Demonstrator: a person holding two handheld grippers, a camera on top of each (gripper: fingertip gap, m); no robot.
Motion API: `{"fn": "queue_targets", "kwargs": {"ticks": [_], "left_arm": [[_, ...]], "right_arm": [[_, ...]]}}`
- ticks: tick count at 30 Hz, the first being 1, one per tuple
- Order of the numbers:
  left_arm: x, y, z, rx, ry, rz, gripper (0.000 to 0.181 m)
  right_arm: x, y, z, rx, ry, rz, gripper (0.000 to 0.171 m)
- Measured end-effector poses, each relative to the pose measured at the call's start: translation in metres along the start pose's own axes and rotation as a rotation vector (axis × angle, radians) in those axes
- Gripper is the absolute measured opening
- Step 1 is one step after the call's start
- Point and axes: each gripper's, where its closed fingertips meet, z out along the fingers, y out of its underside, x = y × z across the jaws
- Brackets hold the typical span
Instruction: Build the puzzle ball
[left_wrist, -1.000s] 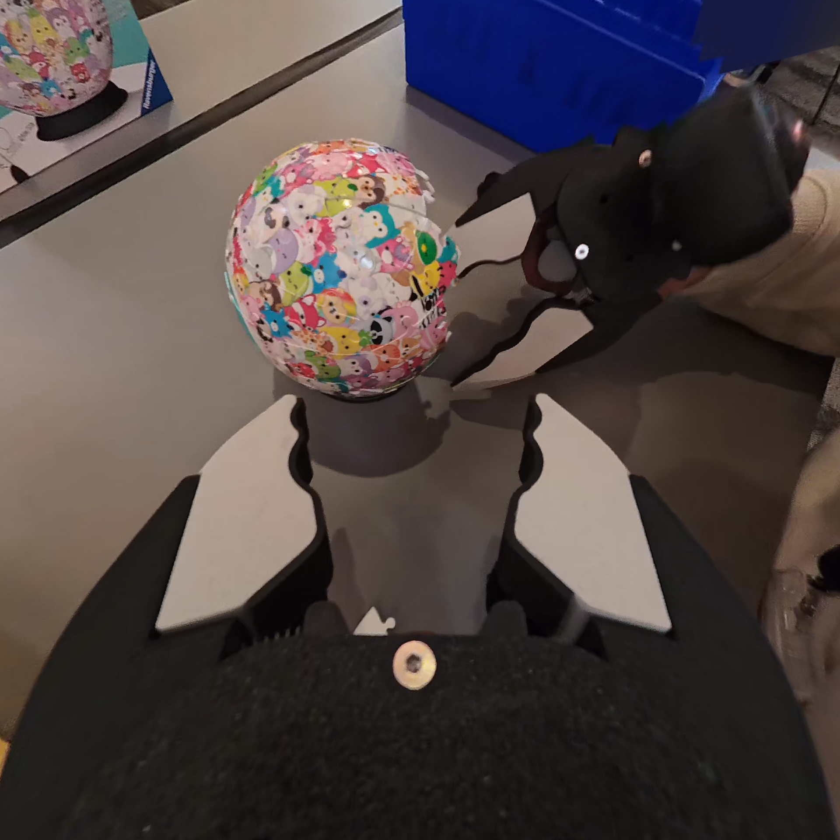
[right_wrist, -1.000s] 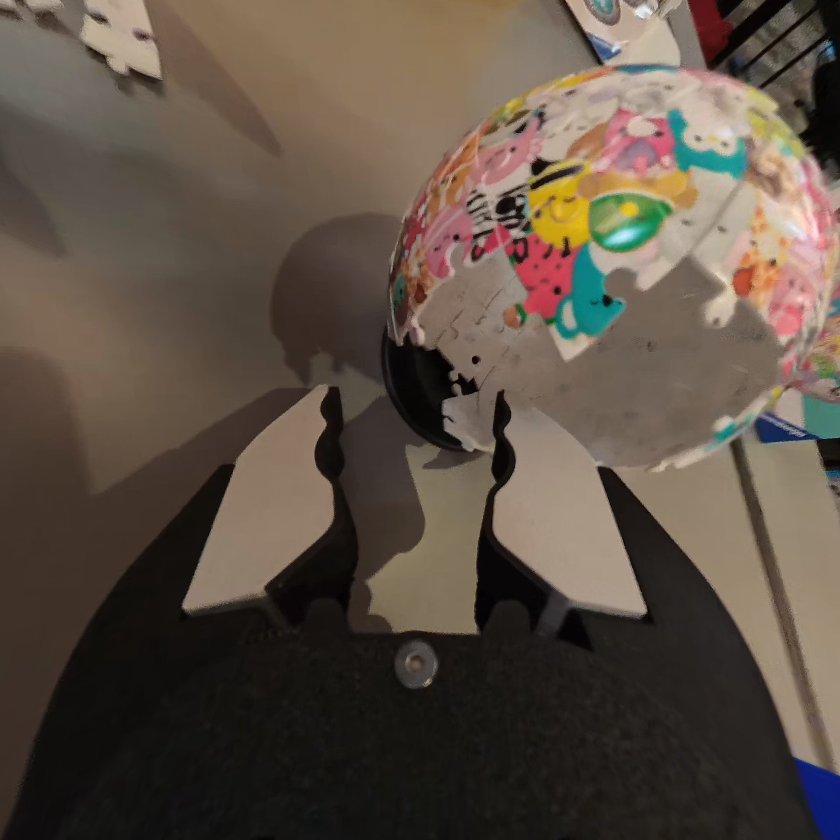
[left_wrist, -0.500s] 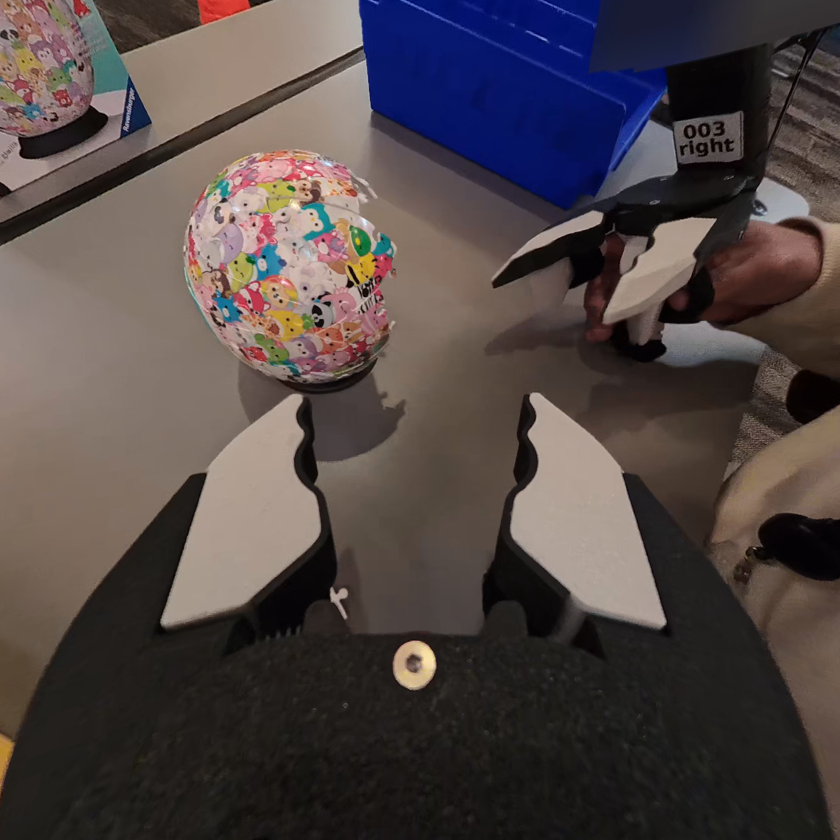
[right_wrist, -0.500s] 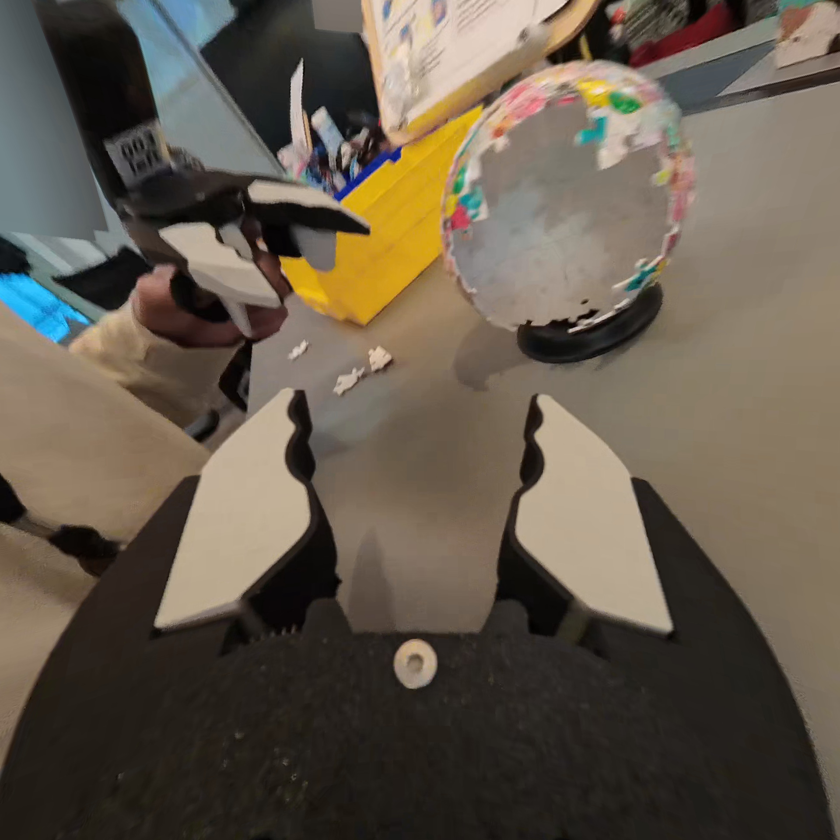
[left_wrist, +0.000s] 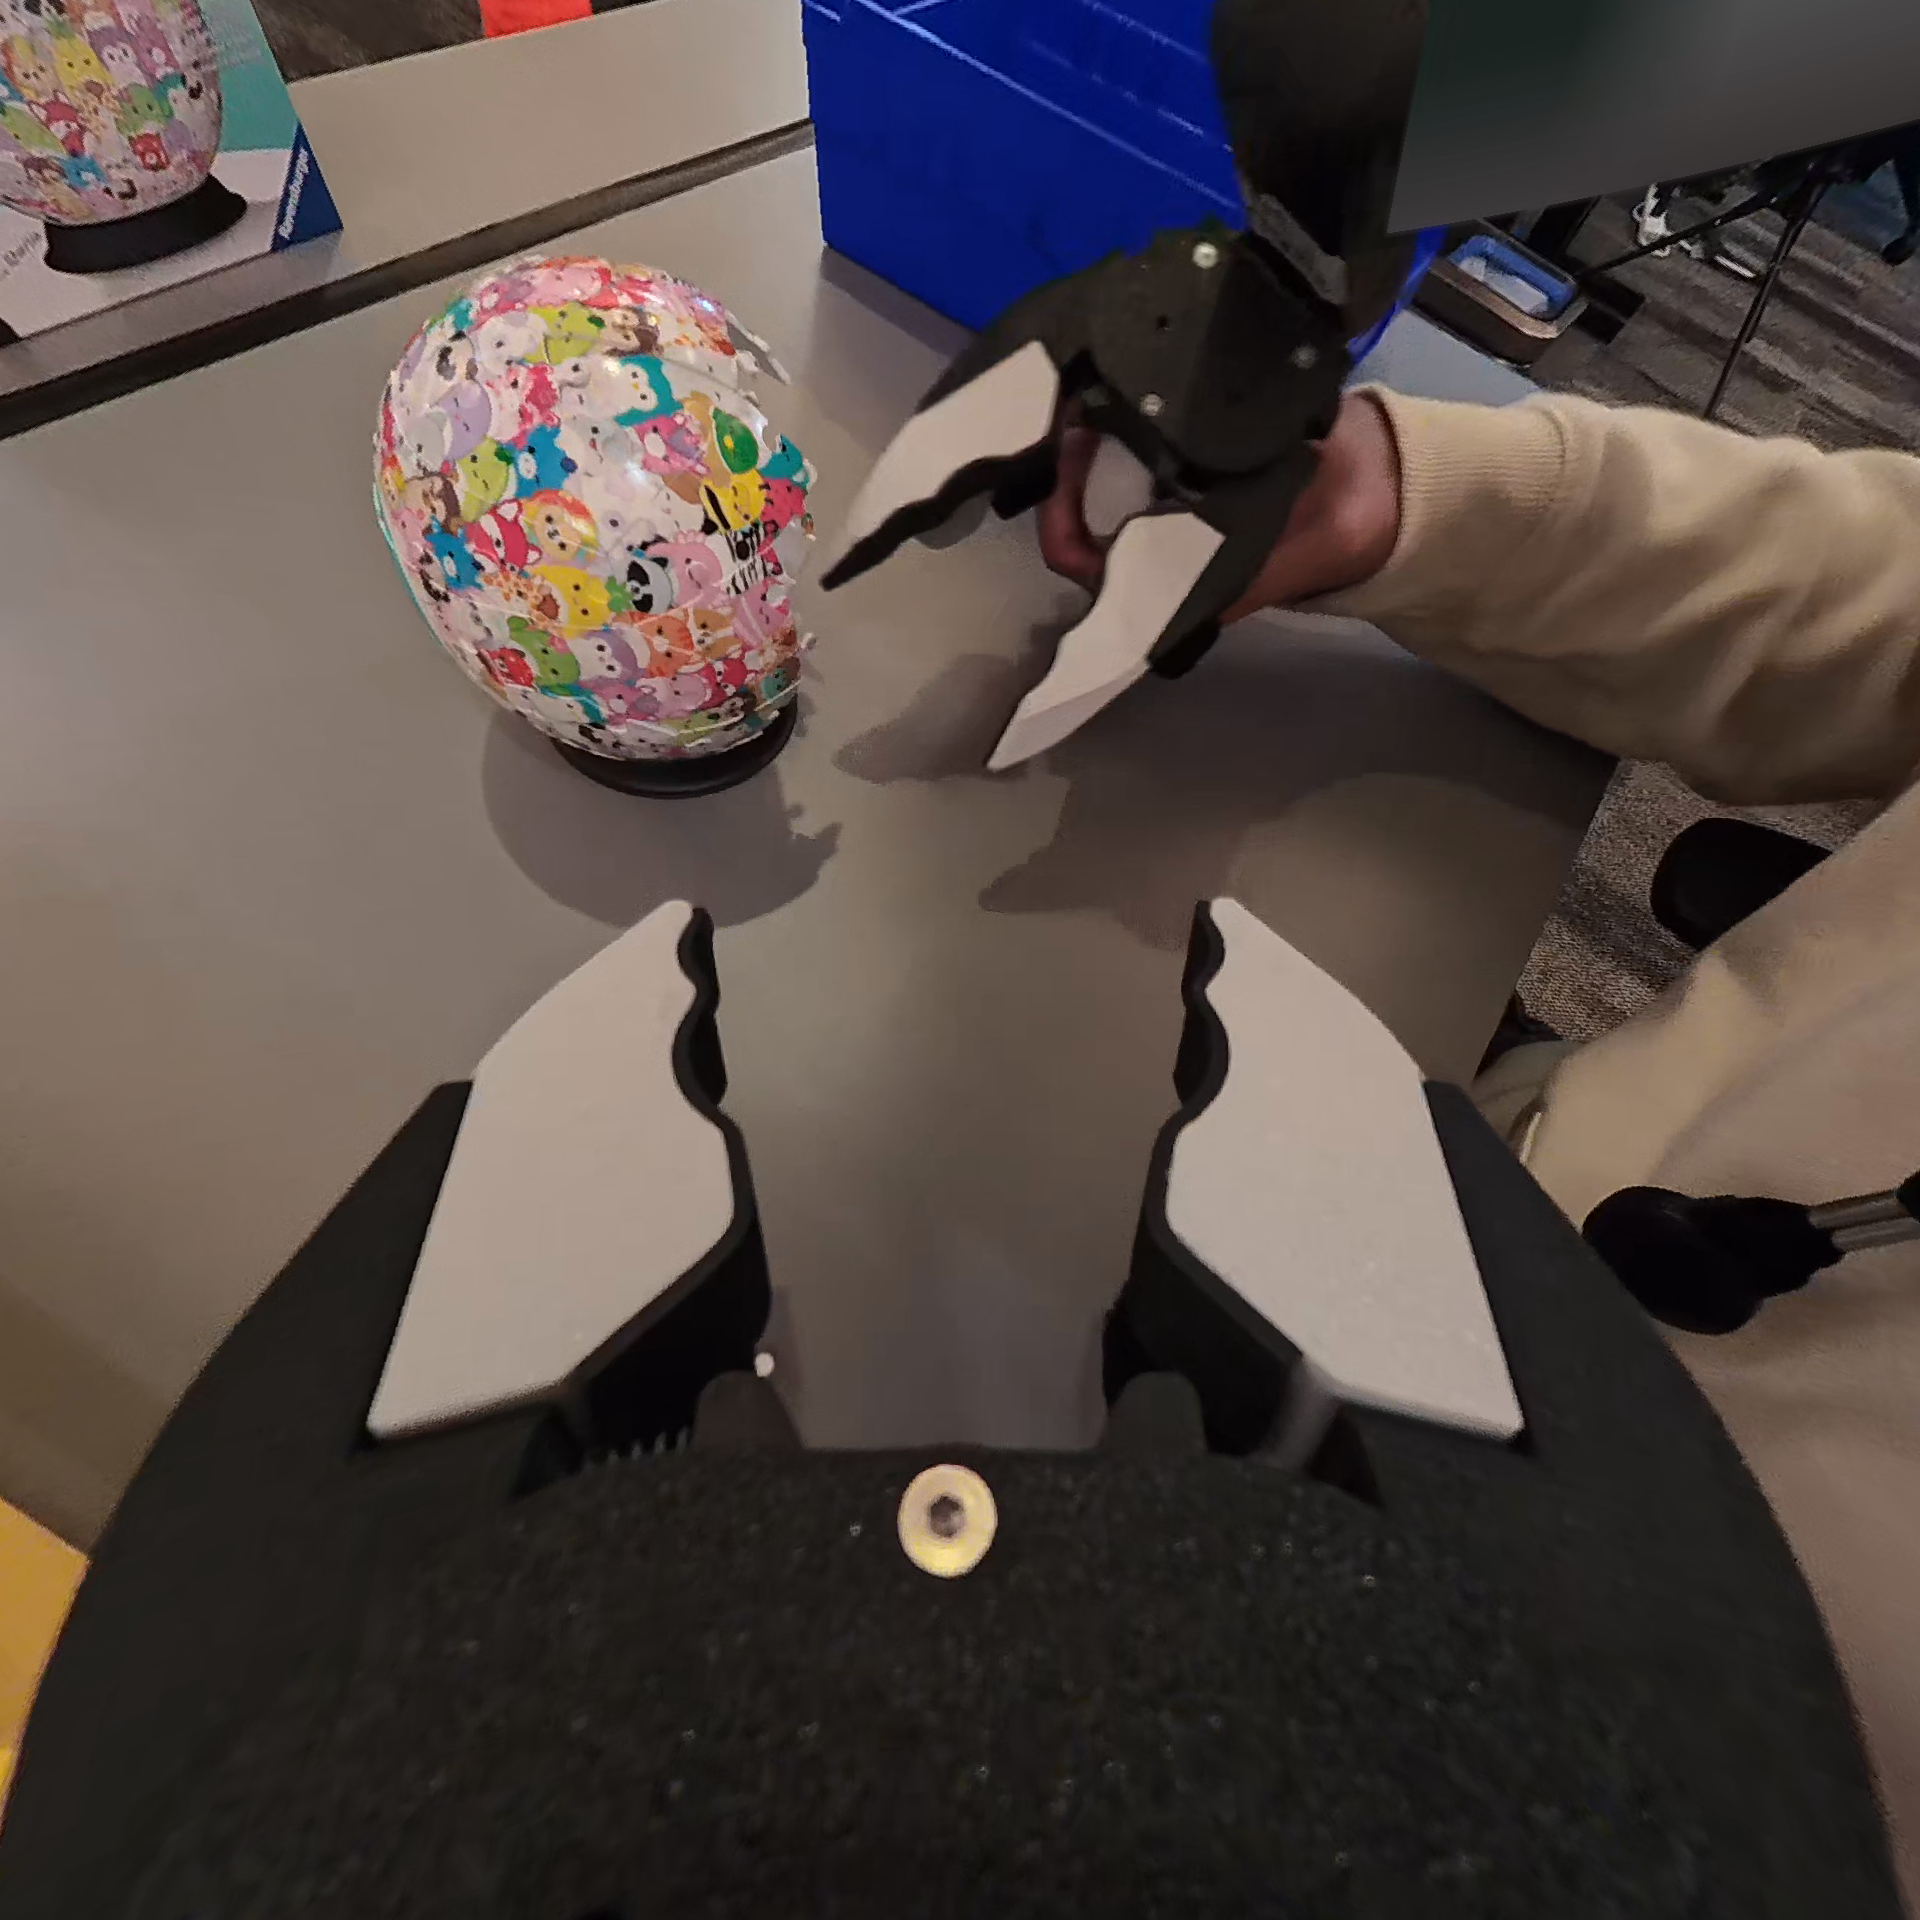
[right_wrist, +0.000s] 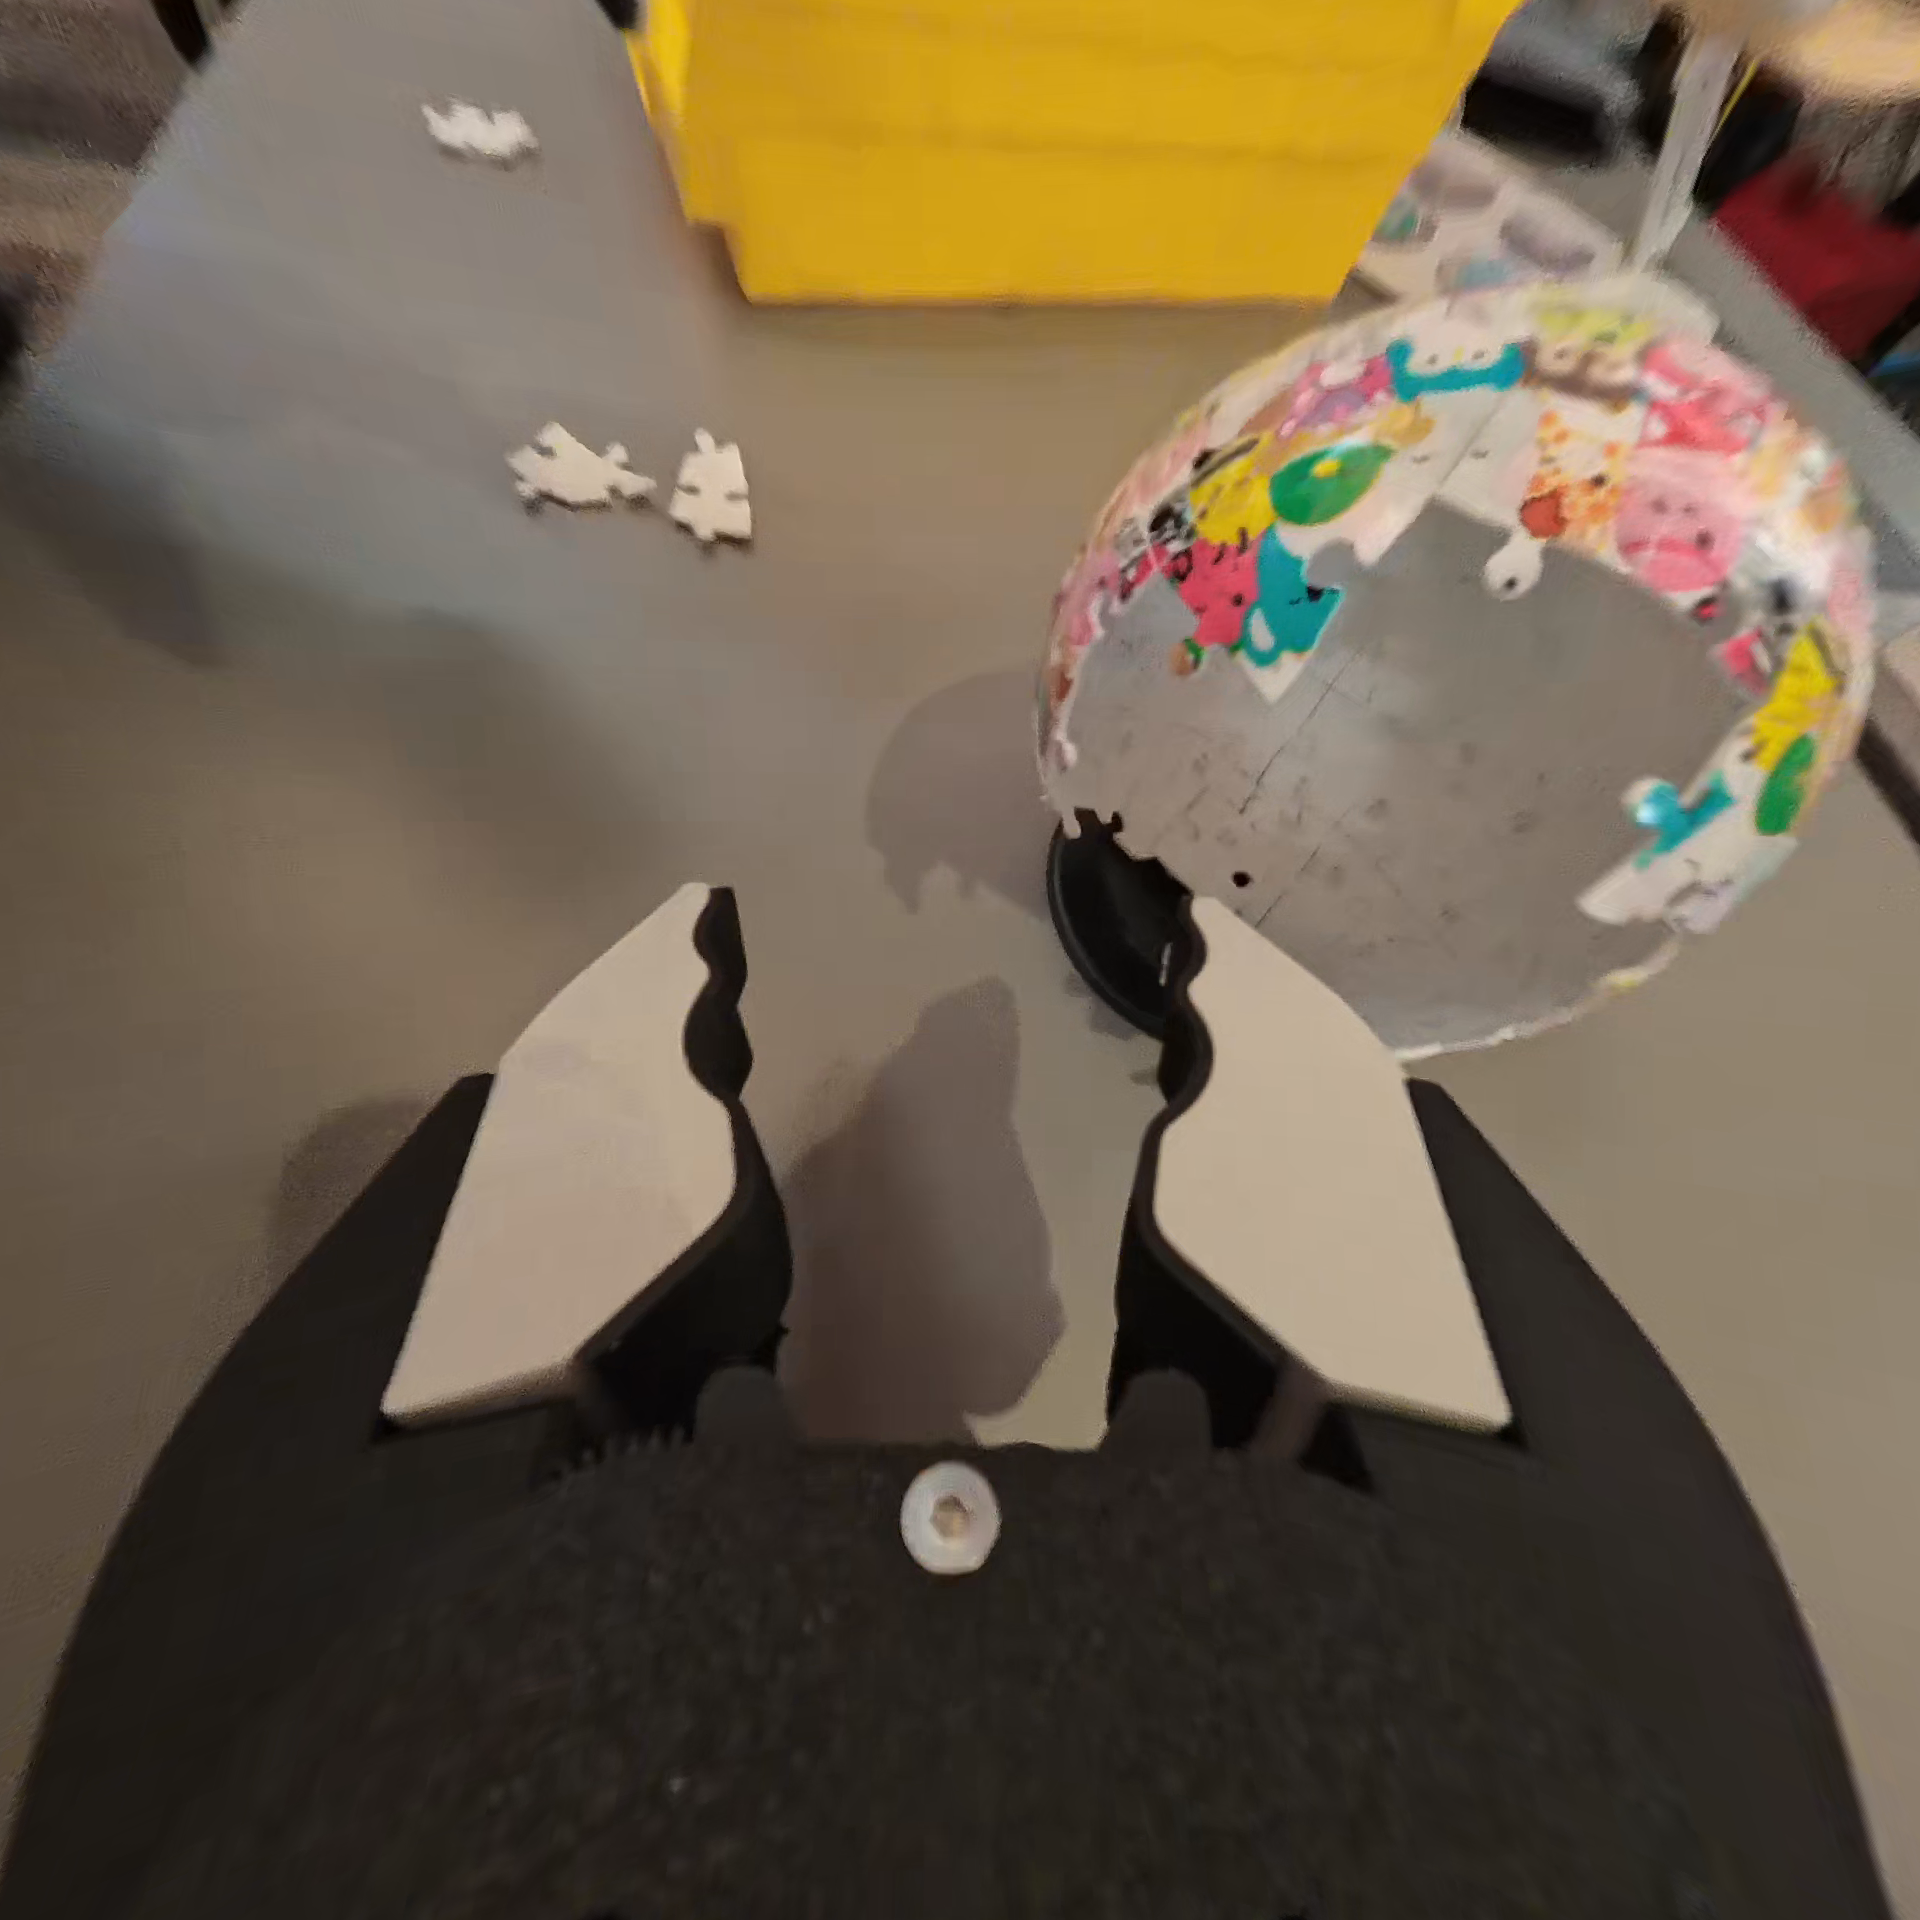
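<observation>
On the grey tabletop (left_wrist: 260, 727), at ten o'clock in the left wrist view, the puzzle ball (left_wrist: 592, 499) sits on a black ring stand (left_wrist: 675, 764), its open side turned away. Left tongs (left_wrist: 945, 925) are spread wide and empty above bare surface. Right tongs (right_wrist: 961, 904) are also wide and empty, just beside the stand, facing the ball's grey hollow. Loose white pieces (right_wrist: 629, 483) lie at eleven o'clock before a yellow bin (right_wrist: 1018, 145). A blue bin (left_wrist: 997, 145) stands at twelve.

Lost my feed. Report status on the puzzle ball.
Left tongs open, empty. Right tongs open, empty. Puzzle ball on black stand, large gap unfilled. Loose pieces beyond, nothing blocking.
</observation>
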Motion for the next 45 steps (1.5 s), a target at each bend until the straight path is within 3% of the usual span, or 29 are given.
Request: {"fn": "queue_targets", "kwargs": {"ticks": [4,10,13,16,21,38,45], "left_arm": [[-0.001,0.001,0.002,-0.017,-0.012,-0.016,0.086],[-0.003,-0.007,0.016,-0.038,0.008,-0.034,0.085],[-0.001,-0.010,0.026,-0.054,0.026,-0.023,0.085],[0.000,-0.010,0.034,-0.076,0.033,-0.005,0.085],[-0.001,-0.010,0.046,-0.090,0.069,-0.011,0.085],[-0.018,-0.008,0.062,-0.131,0.078,-0.035,0.085],[-0.021,-0.011,0.063,-0.135,0.080,-0.026,0.085]], "right_arm": [[0.017,0.001,0.026,-0.089,0.032,0.049,0.100],[0.014,0.002,0.042,-0.160,0.028,0.045,0.113],[0.013,-0.008,0.034,-0.125,0.030,0.024,0.100],[0.010,-0.010,0.029,-0.121,0.030,0.036,0.103],[0.008,0.006,0.042,-0.272,0.032,-0.056,0.106],[0.008,0.027,0.061,-0.442,-0.084,-0.012,0.107],[0.010,0.030,0.063,-0.488,-0.094,0.009,0.117]]}}
